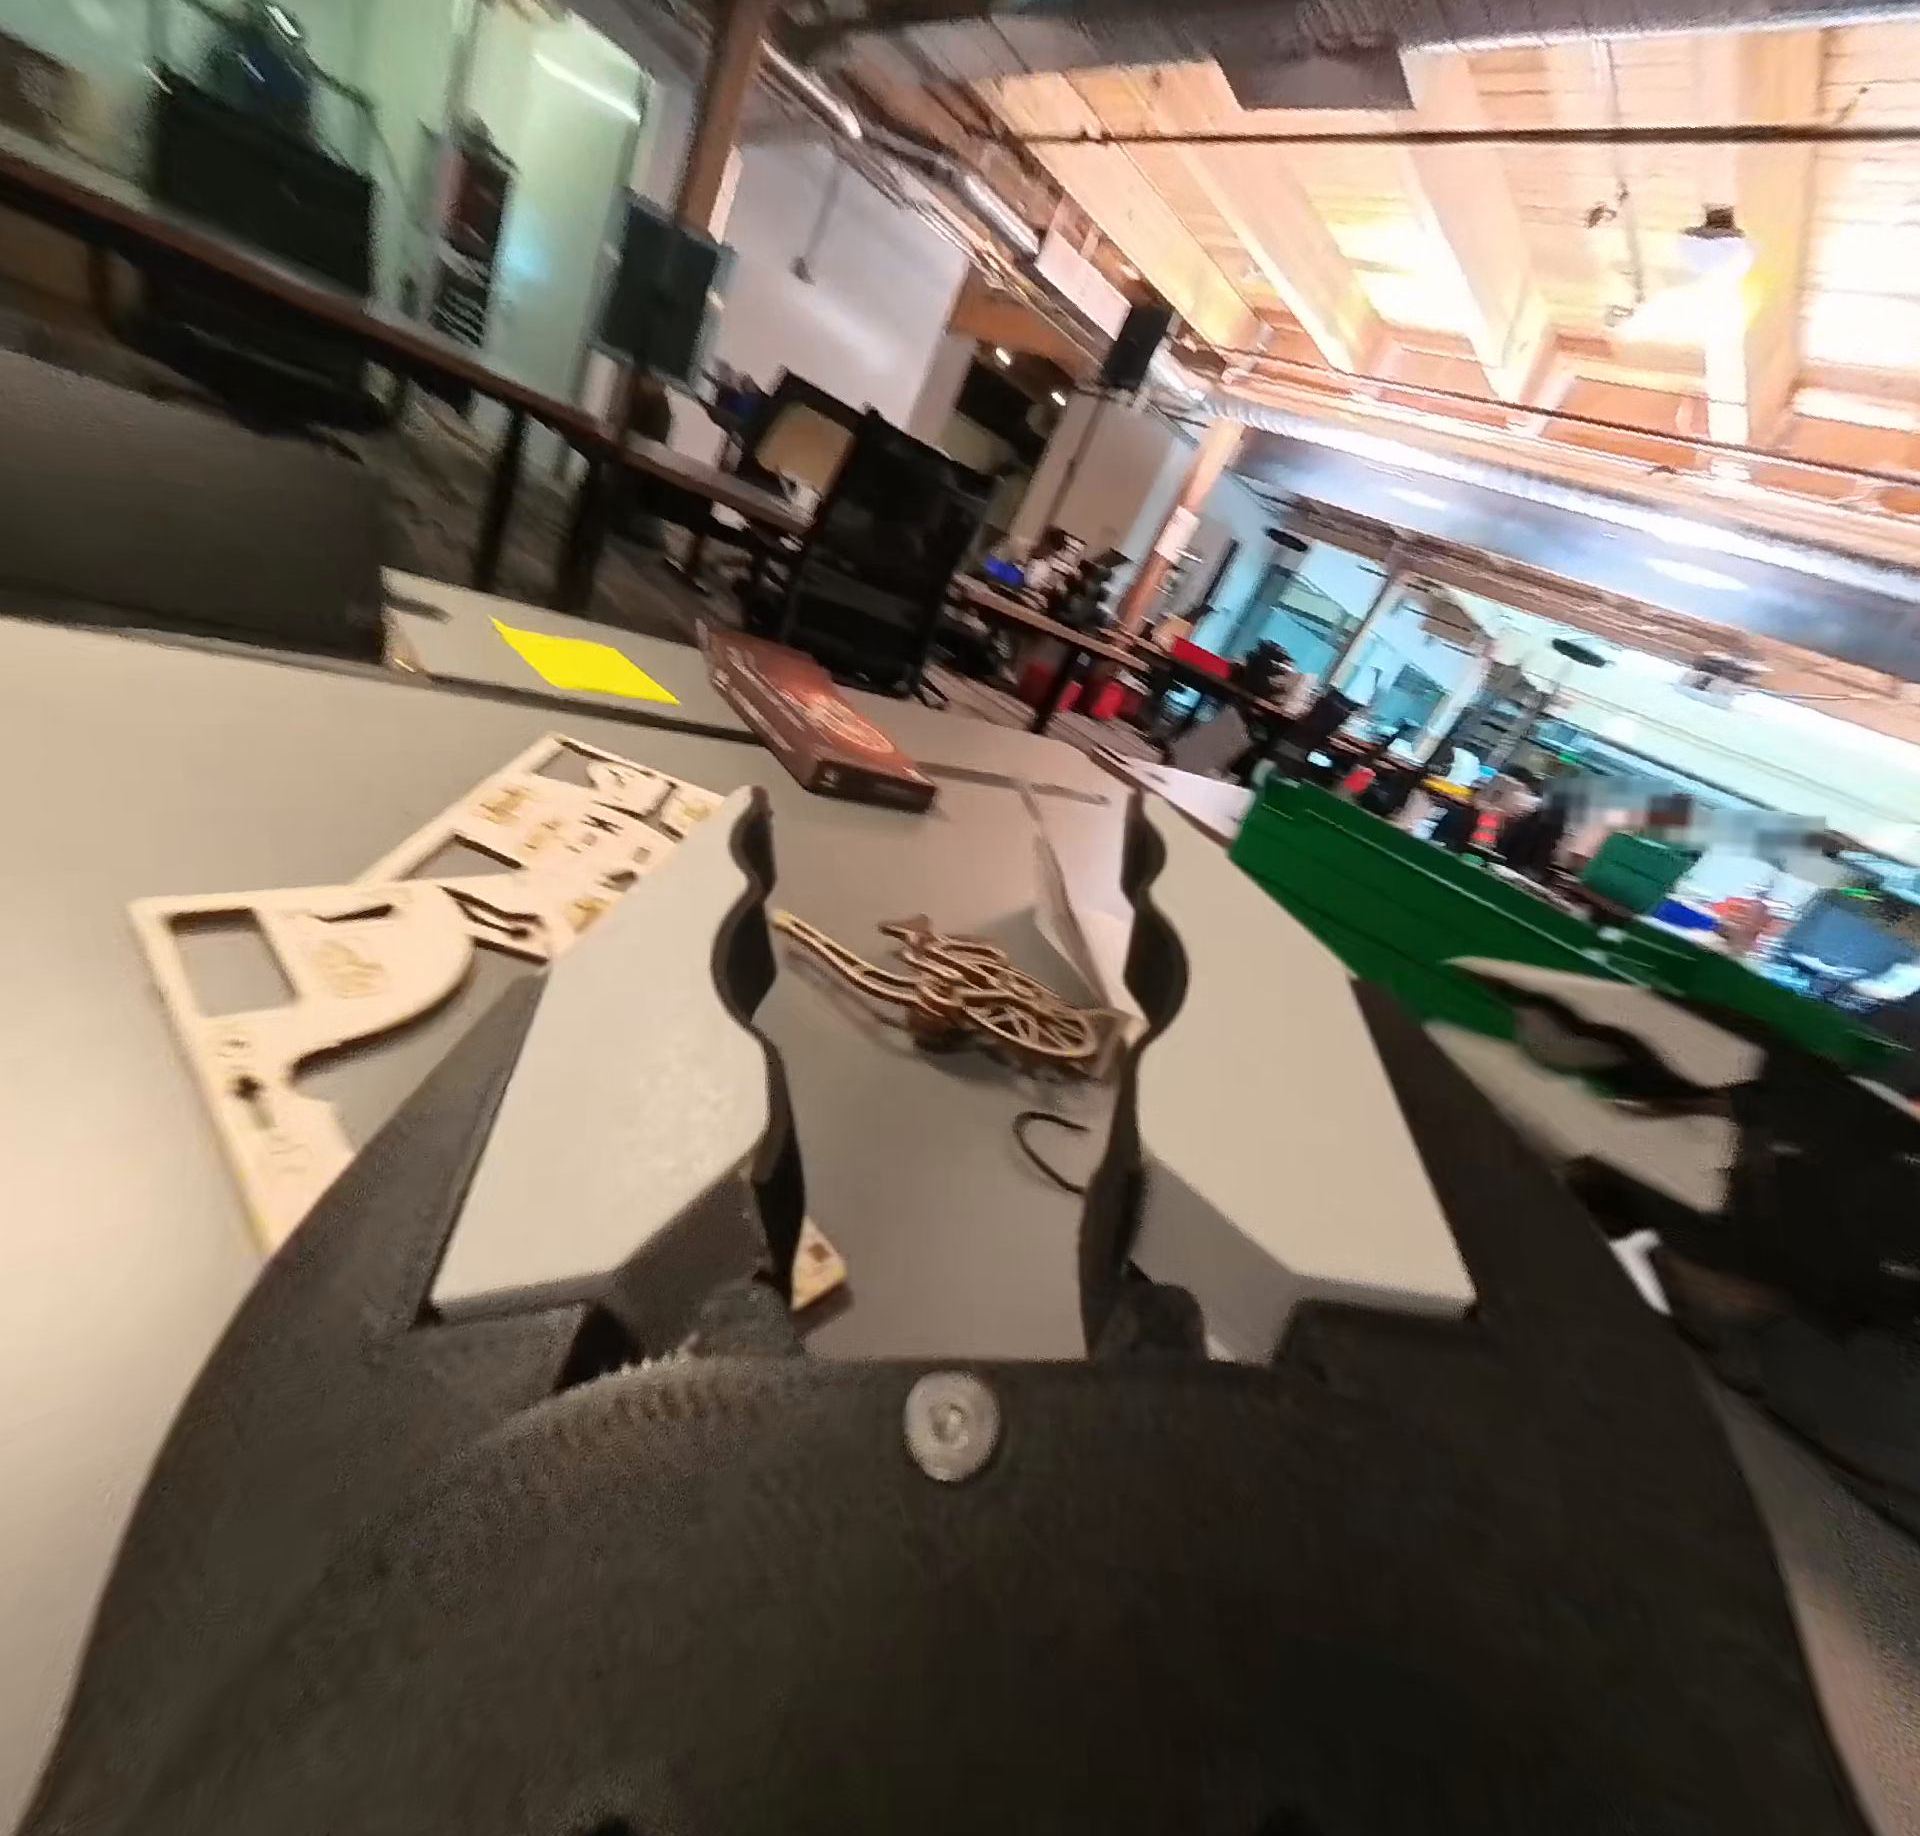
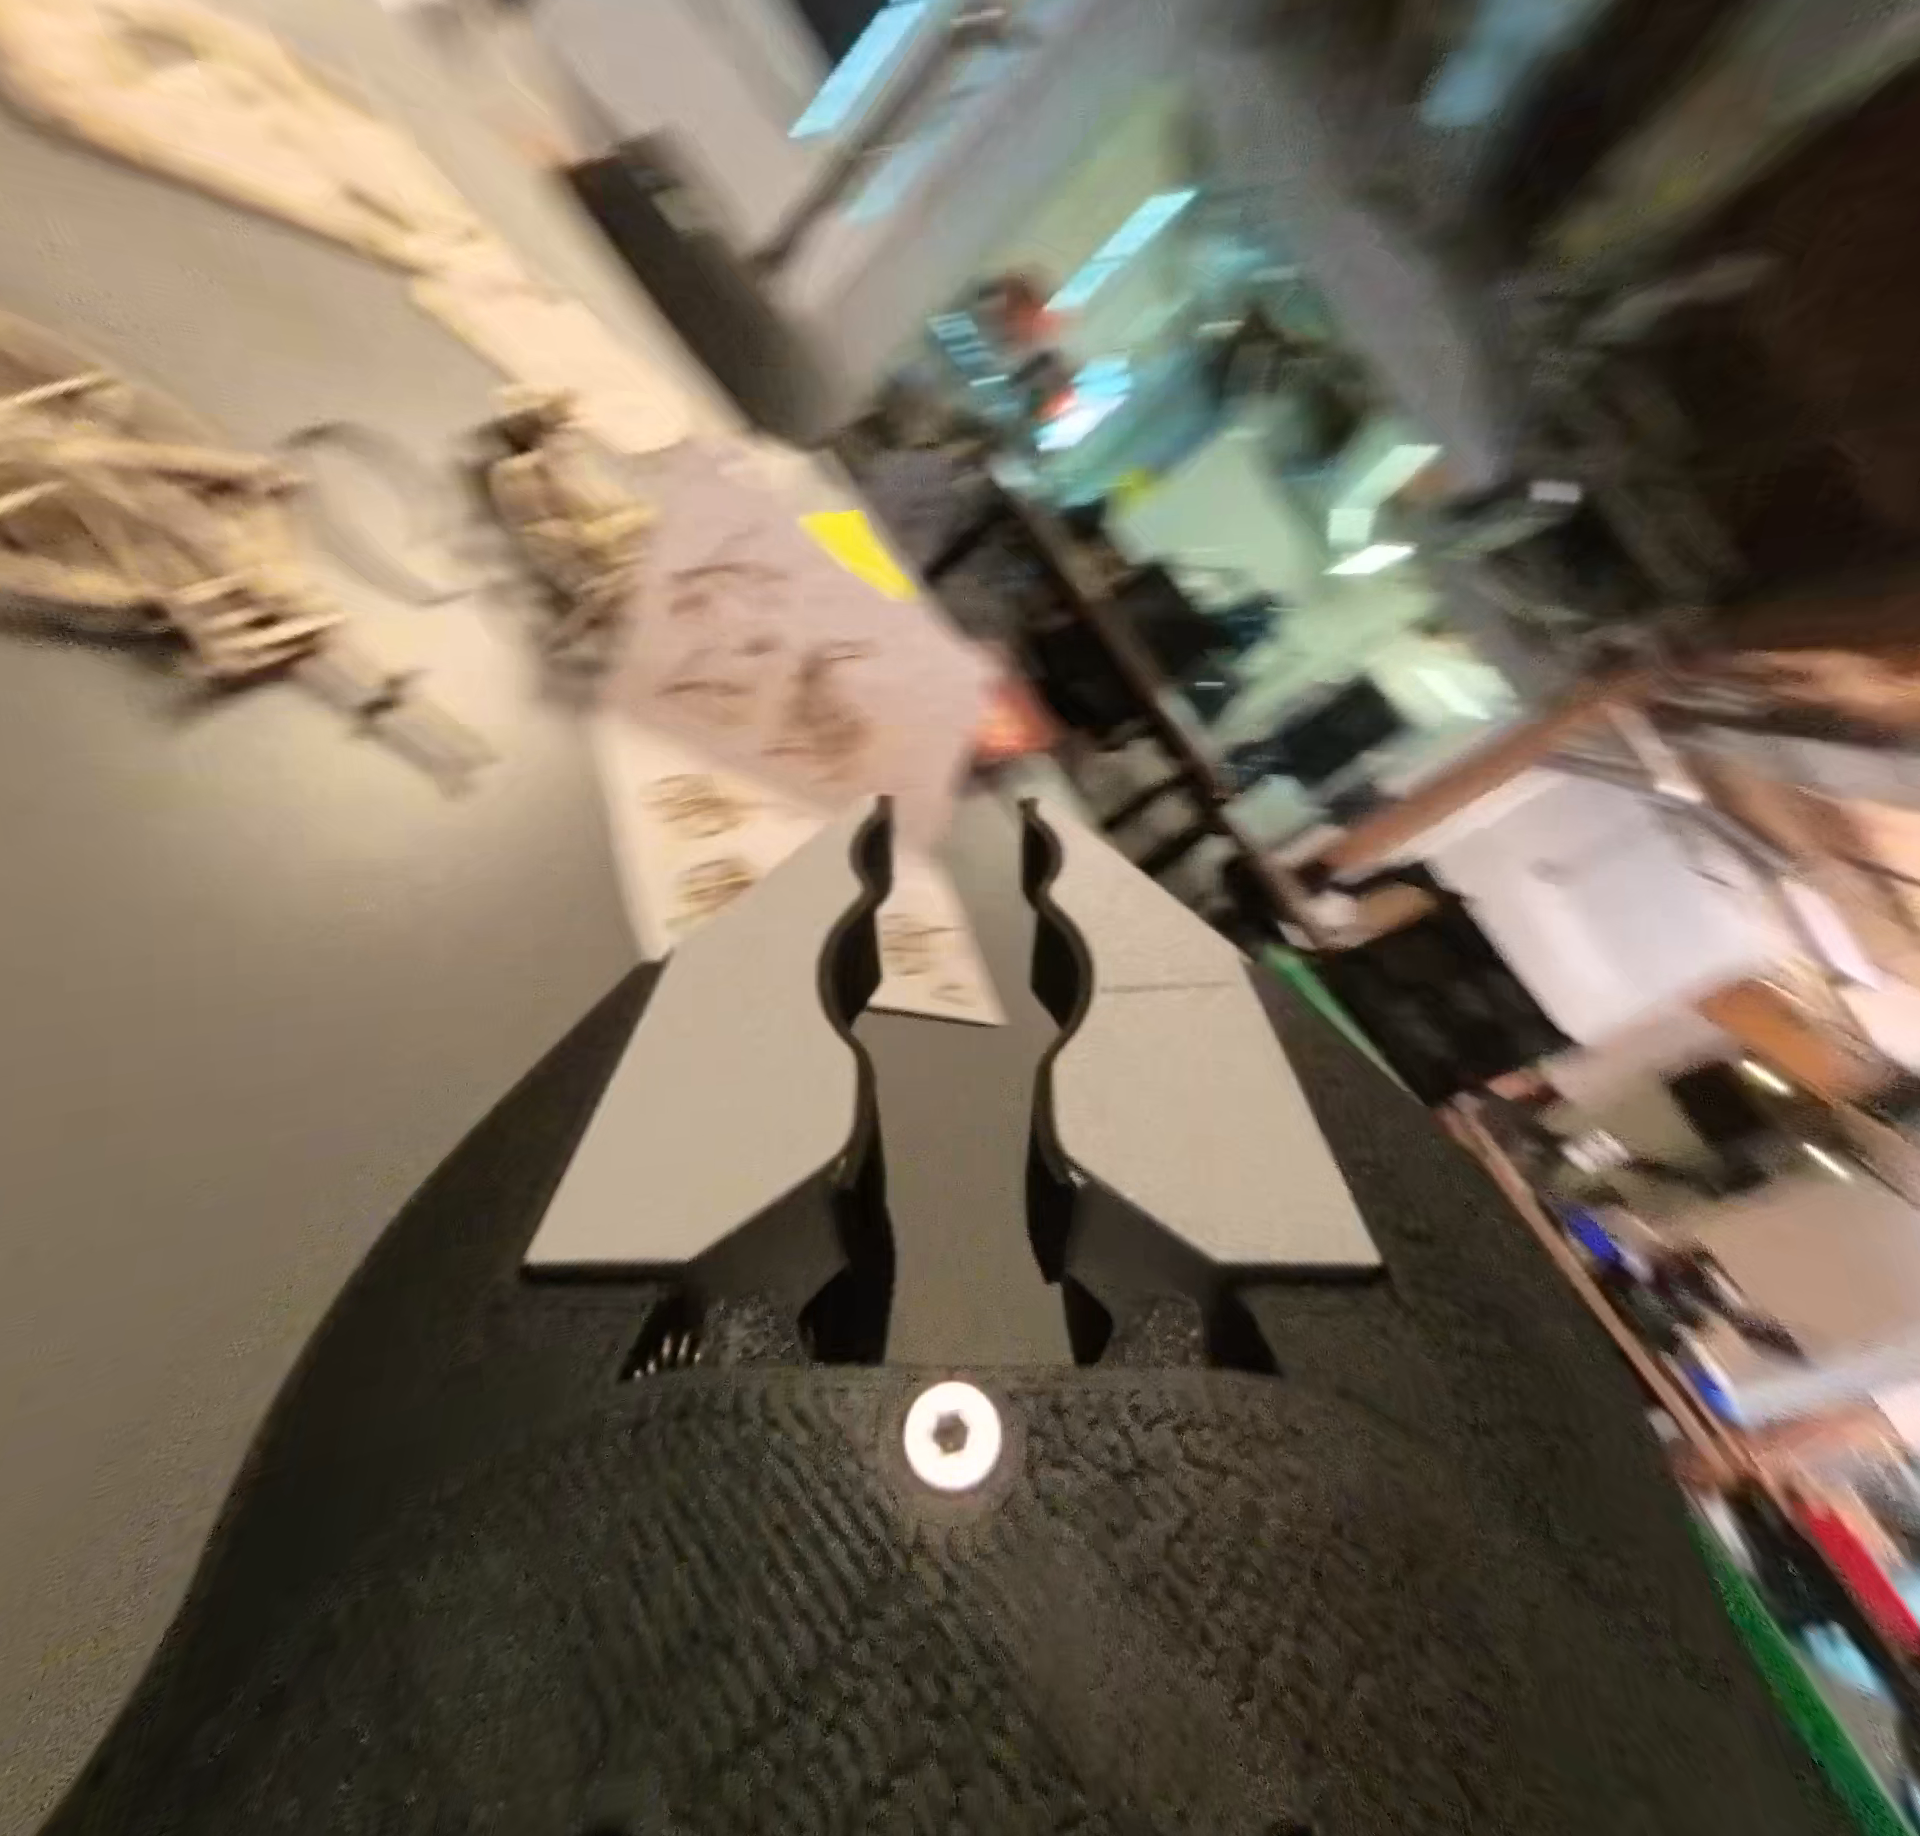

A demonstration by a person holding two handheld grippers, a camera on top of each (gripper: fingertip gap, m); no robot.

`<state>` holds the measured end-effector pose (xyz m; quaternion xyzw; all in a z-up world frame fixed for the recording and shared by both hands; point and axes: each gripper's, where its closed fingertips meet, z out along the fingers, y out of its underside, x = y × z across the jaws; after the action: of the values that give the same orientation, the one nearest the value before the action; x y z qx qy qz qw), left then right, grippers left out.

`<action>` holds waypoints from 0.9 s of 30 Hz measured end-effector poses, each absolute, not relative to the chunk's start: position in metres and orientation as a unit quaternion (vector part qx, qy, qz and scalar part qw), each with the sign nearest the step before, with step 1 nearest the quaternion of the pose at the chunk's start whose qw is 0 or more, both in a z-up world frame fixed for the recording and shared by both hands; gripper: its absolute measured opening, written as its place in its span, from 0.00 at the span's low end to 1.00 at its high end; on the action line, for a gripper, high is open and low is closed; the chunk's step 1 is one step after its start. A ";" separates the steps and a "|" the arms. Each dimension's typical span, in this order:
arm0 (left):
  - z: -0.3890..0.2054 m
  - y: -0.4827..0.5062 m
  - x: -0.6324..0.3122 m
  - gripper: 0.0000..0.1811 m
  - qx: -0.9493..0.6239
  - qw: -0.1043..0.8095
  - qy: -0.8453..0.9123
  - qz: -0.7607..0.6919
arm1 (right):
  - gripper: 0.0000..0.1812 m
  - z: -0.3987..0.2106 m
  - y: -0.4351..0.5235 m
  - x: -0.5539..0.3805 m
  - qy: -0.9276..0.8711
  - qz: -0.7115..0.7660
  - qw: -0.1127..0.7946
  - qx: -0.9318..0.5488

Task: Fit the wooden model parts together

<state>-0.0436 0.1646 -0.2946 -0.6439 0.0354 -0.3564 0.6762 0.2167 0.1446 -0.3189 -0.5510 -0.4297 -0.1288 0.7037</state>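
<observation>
Tongs empty, wooden model beyond

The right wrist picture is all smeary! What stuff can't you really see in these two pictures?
- Right wrist view: motion blur smears the wooden model and the paper sheet; its drawings are unreadable.
- Left wrist view: the left gripper finger covers part of the small wooden piece.
- Left wrist view: the right gripper is blurred, so open or shut is unclear there.
- Left wrist view: the cut-out sheets have marks too small to tell.
</observation>
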 end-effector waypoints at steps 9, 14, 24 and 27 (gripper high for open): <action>-0.288 0.154 -0.050 0.04 -0.633 0.724 0.084 -0.263 | 0.00 -0.286 0.157 0.302 -0.199 -0.095 0.772 -0.596; -0.288 0.154 -0.041 0.04 -0.631 0.717 0.102 -0.279 | 0.00 -0.293 0.163 0.301 -0.208 -0.106 0.758 -0.609; -0.296 0.188 0.000 0.10 -0.649 0.713 0.130 -0.234 | 0.00 -0.291 0.160 0.289 -0.231 -0.095 0.763 -0.597; -0.294 0.201 0.009 0.10 -0.640 0.713 0.102 -0.267 | 0.00 -0.292 0.159 0.287 -0.237 -0.099 0.761 -0.595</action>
<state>0.0090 0.2008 -0.2938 -0.6401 0.1015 -0.2671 0.7131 0.2871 0.1592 -0.2916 -0.5953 -0.2369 -0.0990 0.7614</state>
